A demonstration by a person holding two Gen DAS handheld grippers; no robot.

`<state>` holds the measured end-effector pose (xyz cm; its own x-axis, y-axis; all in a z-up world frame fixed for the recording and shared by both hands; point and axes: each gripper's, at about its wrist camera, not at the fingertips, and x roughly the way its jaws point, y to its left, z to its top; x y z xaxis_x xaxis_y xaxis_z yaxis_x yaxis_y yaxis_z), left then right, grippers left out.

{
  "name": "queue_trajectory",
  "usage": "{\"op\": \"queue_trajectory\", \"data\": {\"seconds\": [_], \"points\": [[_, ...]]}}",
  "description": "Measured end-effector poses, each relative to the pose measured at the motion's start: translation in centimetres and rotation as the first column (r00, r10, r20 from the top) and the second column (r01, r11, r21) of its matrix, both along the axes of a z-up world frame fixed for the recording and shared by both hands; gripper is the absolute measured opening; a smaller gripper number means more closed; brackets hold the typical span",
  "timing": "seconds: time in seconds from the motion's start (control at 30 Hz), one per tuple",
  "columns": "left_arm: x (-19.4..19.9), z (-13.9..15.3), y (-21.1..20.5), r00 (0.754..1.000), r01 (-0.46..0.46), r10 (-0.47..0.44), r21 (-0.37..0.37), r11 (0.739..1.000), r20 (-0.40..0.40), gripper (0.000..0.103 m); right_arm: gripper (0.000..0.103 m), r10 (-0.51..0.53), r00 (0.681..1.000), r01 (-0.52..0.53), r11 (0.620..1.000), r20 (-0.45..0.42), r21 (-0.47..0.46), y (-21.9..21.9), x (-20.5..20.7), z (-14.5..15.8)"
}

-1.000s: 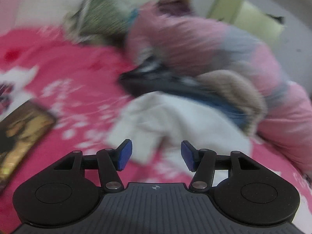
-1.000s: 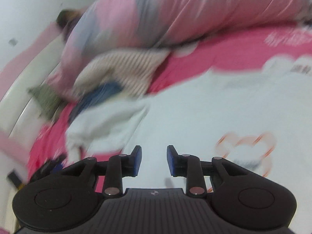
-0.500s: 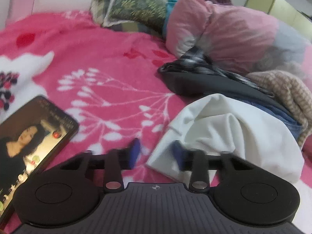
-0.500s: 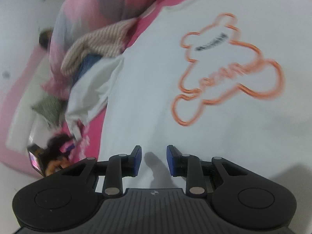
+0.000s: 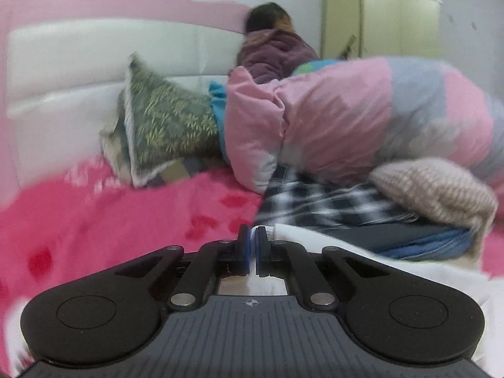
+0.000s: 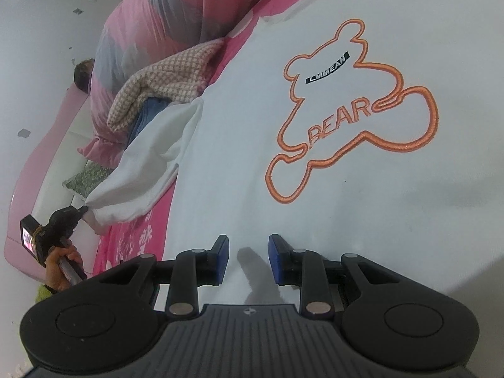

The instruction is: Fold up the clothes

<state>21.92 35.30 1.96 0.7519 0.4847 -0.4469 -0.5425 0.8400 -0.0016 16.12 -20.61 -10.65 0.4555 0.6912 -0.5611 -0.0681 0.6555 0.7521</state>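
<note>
A white sweatshirt (image 6: 315,220) with an orange bear outline (image 6: 352,110) lies spread on the pink bed sheet (image 5: 110,220). Its sleeve (image 6: 151,163) stretches out to the left. My left gripper (image 5: 252,245) is shut on the sleeve's end, with a strip of white cloth showing between the pads. The right wrist view shows that same gripper (image 6: 82,210) pinching the cuff and holding it off the sheet. My right gripper (image 6: 246,252) stands open just over the sweatshirt's body, below the bear print, with nothing between its fingers.
A pink and grey quilt (image 5: 362,116) lies rolled along the bed's far side, and a person (image 5: 274,50) rests behind it. A beige knit (image 5: 434,189), a checked garment (image 5: 315,201) and blue cloth (image 5: 441,242) are piled against it. A green pillow (image 5: 167,126) leans on the headboard (image 5: 78,63).
My left gripper's jaws have closed on the sleeve's end and lifted it, and the view has tipped up toward the headboard. My right gripper dropped close to the sweatshirt, then held still.
</note>
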Motion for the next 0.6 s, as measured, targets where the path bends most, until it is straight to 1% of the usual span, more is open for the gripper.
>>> {"op": "queue_trajectory", "data": {"seconds": [0.03,0.1,0.23,0.27,0.33,0.4,0.47,0.5,0.57,0.6], "points": [[0.6,-0.1,0.4,1.000,0.004,-0.004,0.012,1.000,-0.029,0.001,0.029,-0.002,1.000,0.002,1.000,-0.001,-0.001,0.1,0.0,0.0],[1.9,-1.0,1.3,0.996,-0.005,0.005,0.007,1.000,-0.091,0.001,0.029,-0.004,1.000,0.004,1.000,-0.005,-0.004,0.1,0.0,0.0],[3.9,-3.7,2.8,0.980,-0.049,0.046,-0.008,0.999,-0.195,0.003,0.029,-0.003,1.000,0.003,1.000,-0.009,-0.017,0.4,0.2,0.1],[4.2,-4.3,3.1,0.976,-0.061,0.058,-0.011,0.998,-0.208,0.003,0.029,-0.004,1.000,0.003,1.000,-0.011,-0.018,0.4,0.2,0.1],[4.7,-5.5,3.4,0.975,-0.088,0.084,-0.009,0.996,-0.208,0.010,0.029,-0.004,1.000,0.004,1.000,-0.010,-0.021,0.4,0.2,0.2],[5.0,-6.1,3.4,0.970,-0.127,0.133,0.041,0.991,-0.203,0.014,0.029,-0.007,1.000,0.007,1.000,-0.010,-0.023,0.4,0.1,0.2],[5.2,-6.2,3.7,0.962,-0.169,0.185,0.097,0.981,-0.201,0.022,0.029,-0.008,1.000,0.007,1.000,-0.006,-0.027,0.4,0.0,0.2],[5.2,-6.1,3.9,0.958,-0.191,0.210,0.112,0.975,-0.197,0.026,0.029,-0.007,1.000,0.007,1.000,-0.003,-0.028,0.4,-0.1,0.2],[4.9,-5.7,4.7,0.948,-0.237,0.256,0.122,0.964,-0.187,0.027,0.029,-0.005,1.000,0.005,1.000,0.002,-0.028,0.4,-0.1,0.1],[4.6,-5.3,5.0,0.945,-0.257,0.274,0.115,0.960,-0.179,0.027,0.029,-0.004,1.000,0.004,1.000,0.004,-0.026,0.4,-0.1,0.1]]}}
